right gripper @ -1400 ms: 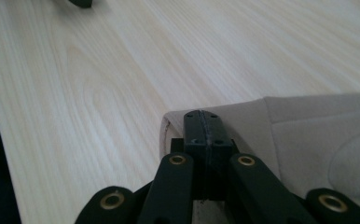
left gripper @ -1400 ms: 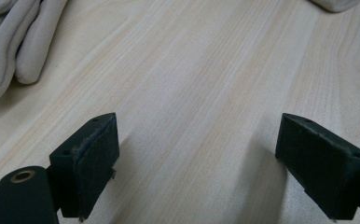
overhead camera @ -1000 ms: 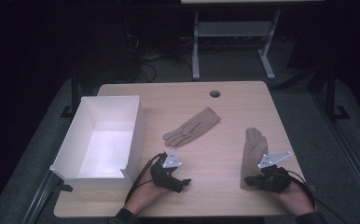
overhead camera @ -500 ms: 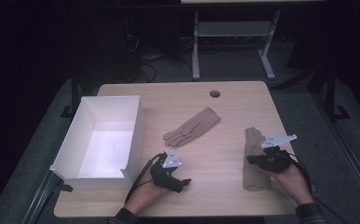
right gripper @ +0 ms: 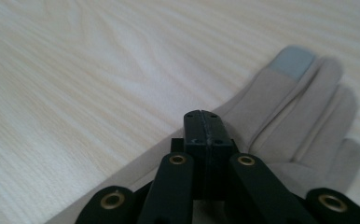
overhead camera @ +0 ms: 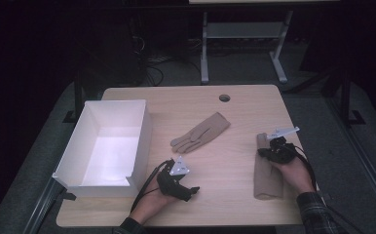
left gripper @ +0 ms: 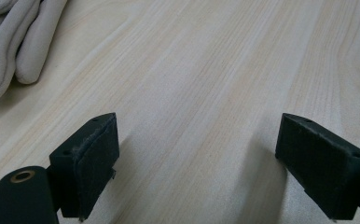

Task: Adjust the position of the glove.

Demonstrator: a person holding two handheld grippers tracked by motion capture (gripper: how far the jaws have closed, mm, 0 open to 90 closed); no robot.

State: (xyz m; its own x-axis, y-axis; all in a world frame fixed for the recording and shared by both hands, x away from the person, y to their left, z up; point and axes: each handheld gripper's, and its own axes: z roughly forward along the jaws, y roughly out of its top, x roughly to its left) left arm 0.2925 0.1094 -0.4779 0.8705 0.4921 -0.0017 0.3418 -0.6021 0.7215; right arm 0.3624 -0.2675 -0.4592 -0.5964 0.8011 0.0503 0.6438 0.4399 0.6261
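Note:
Two beige gloves lie flat on the wooden table [overhead camera: 225, 161]. One glove [overhead camera: 201, 132] is near the middle, its fingers pointing toward the white box. The other glove [overhead camera: 268, 178] lies at the right, fingers pointing away from me. My right gripper [overhead camera: 269, 147] hovers over this glove's finger end. In the right gripper view its jaws [right gripper: 204, 126] are pressed together above the glove [right gripper: 299, 116], with no cloth seen between them. My left gripper [overhead camera: 188, 187] rests near the front edge. Its jaws [left gripper: 206, 168] stand wide apart over bare wood, the middle glove's fingers [left gripper: 10, 42] off to its upper left.
An empty white box [overhead camera: 108, 146] stands at the table's left side, close to my left hand. A round cable hole [overhead camera: 224, 97] sits near the far edge. Behind the table stands a metal frame [overhead camera: 244, 34] on a dark floor.
My right gripper has moved away from me along the right glove, from near its cuff toward its fingers. The left gripper has stayed put.

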